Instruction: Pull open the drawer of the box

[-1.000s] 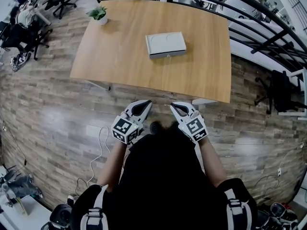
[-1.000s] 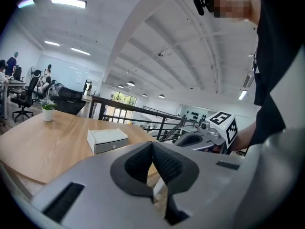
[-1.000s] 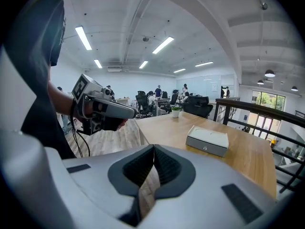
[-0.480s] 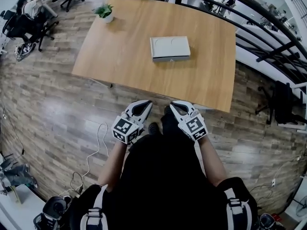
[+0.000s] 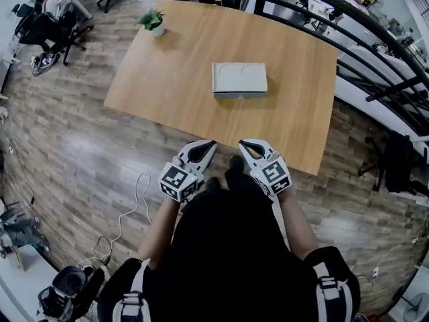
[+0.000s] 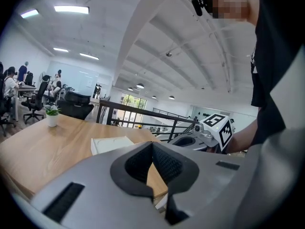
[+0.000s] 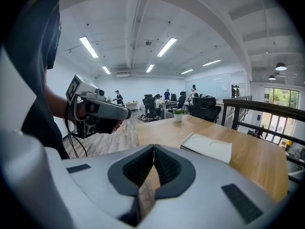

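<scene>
The box (image 5: 239,78) lies flat on the table (image 5: 167,72), a little right of the middle. Its drawer front (image 5: 238,94) faces the near edge and looks flush with the body, so the drawer seems not yet opened. A front turned toward the person suits a straight pull toward the near side.

Both tools are well apart from it. The left gripper (image 5: 209,144) and right gripper (image 5: 244,143) are held side by side in front of the person's chest, over the wooden floor (image 5: 80,153) just short of the table's near edge, both pointing toward the box. Each has its jaws clenched tip to tip with nothing between them. This reads as a carrying posture for the approach, and at least one pair would have to part before taking the drawer.

The head view alone gives the layout and shows the drawer front, with a small dark mark at its middle that may be the pull. The gripper views look low across the table, so the box (image 6: 110,144) (image 7: 207,148) shows mostly its top. Each also catches the other tool beside it: the right gripper (image 6: 188,141) and the left gripper (image 7: 121,112).

A potted plant (image 5: 153,22) stands at the far left corner, and a dark railing (image 5: 348,25) runs along the right.
</scene>
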A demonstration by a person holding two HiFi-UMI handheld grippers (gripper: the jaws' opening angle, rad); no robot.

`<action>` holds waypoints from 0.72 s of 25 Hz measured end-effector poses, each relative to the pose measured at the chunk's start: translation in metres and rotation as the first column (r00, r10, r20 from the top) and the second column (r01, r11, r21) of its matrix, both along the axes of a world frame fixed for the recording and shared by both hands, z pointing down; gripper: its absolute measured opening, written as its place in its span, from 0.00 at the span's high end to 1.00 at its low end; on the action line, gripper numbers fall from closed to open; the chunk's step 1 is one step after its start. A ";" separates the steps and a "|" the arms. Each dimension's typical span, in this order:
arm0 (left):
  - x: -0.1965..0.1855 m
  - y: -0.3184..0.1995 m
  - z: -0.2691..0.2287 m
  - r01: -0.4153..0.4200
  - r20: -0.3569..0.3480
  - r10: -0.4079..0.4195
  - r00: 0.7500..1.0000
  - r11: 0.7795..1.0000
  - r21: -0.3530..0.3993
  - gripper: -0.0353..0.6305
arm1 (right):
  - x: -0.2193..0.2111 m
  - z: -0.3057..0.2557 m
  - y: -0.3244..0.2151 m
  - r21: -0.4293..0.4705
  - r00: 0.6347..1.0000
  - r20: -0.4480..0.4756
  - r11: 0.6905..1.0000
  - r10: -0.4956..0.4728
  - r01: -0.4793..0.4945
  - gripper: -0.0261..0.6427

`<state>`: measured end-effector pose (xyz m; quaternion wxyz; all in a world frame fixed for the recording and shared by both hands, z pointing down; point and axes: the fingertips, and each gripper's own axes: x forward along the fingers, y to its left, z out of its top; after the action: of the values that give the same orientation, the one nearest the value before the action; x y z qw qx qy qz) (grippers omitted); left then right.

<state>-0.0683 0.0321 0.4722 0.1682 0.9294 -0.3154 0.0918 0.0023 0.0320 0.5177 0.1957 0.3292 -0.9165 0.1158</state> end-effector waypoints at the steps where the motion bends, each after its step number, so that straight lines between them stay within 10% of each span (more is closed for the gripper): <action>1: 0.003 -0.003 -0.001 0.004 0.002 -0.004 1.000 1.000 0.004 0.91 | 0.003 0.001 -0.004 -0.003 1.000 0.003 1.000 -0.005 0.005 0.92; 18: 0.025 -0.040 0.001 0.143 0.012 -0.144 0.990 0.990 0.014 0.91 | 0.034 0.028 -0.068 -0.038 0.995 0.095 0.999 0.005 -0.002 0.92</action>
<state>-0.0429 -0.0082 0.4728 0.1665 0.9048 -0.3831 0.0834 0.0362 -0.0358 0.5455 0.1577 0.3211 -0.9218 0.1490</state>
